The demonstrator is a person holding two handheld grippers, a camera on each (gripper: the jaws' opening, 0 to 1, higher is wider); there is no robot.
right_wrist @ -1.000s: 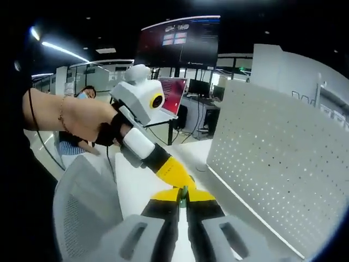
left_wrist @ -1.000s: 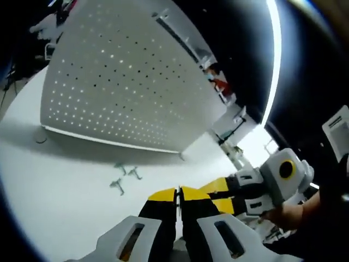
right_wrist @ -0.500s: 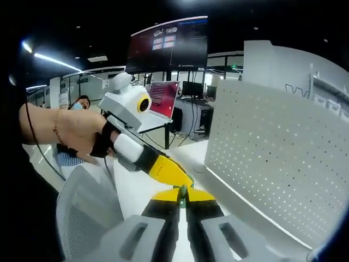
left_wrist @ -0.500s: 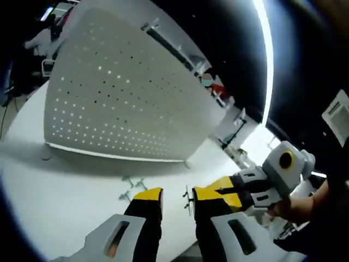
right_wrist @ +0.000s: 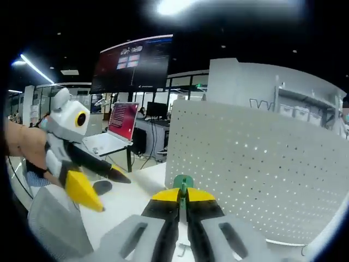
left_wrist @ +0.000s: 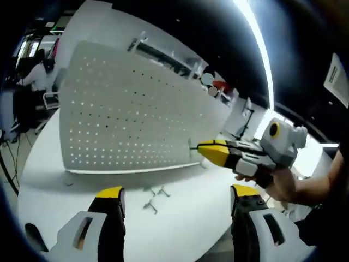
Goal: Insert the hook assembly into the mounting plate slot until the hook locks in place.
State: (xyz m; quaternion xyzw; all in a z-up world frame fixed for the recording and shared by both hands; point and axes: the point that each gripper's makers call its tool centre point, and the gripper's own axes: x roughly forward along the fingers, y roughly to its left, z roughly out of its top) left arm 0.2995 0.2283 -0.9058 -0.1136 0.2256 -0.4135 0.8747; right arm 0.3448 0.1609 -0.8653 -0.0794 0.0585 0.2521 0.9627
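The white perforated mounting plate [left_wrist: 131, 114] stands upright on the white table [left_wrist: 185, 229]. My left gripper [left_wrist: 178, 192] is open wide, with nothing between its yellow-tipped fingers. My right gripper [left_wrist: 200, 148] comes in from the right, shut on a small hook [left_wrist: 191, 146], its tip close to the plate's lower right corner. In the right gripper view, the right gripper [right_wrist: 182, 194] pinches the green hook assembly [right_wrist: 182, 182] in front of the mounting plate [right_wrist: 256, 169]. The open left gripper [right_wrist: 101, 185] sits at the left, held by a hand.
A few loose metal hooks [left_wrist: 153, 198] lie on the table before the plate. A person's hand [left_wrist: 278, 185] holds the right gripper. A laptop [right_wrist: 121, 124], a wall screen [right_wrist: 133, 63] and desks stand behind. A grey chair back [right_wrist: 52, 229] is at lower left.
The left gripper's jaws went from shut to wide open, letting go of the hook. The right gripper kept the hook and carried it away towards the plate.
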